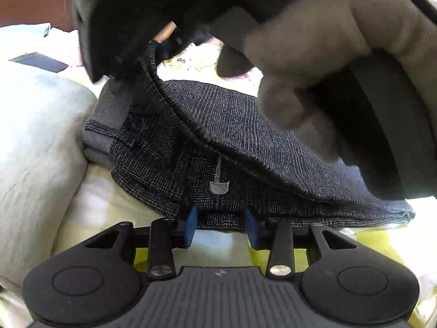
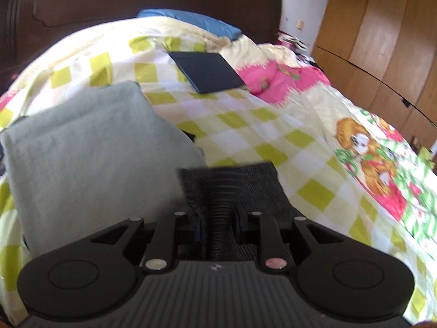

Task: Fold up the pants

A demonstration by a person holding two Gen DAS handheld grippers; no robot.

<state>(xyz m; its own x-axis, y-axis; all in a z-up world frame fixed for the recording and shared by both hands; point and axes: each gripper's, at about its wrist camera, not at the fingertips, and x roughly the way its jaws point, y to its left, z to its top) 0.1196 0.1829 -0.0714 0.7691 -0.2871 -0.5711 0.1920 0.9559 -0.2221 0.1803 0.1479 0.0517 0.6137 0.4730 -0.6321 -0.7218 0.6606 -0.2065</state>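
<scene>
The dark grey checked pants [image 1: 218, 136] lie partly folded on the bed, waistband and a small grey tab toward me. My left gripper [image 1: 222, 225] sits at the near fold edge with its blue pads apart, the cloth just beyond them. My right gripper [image 2: 218, 225] is shut on a bunched strip of the pants [image 2: 232, 180] and holds it above the bed. In the left wrist view the right gripper and a gloved hand [image 1: 327, 54] hang over the pants, lifting a layer.
A folded light grey garment [image 2: 90, 153] lies left of the pants, also in the left wrist view [image 1: 35, 147]. A dark flat tablet-like object [image 2: 207, 71], a blue pillow [image 2: 191, 22] and pink bedding [image 2: 278, 79] lie further up the checked bed. A wooden wardrobe [image 2: 382, 41] stands at right.
</scene>
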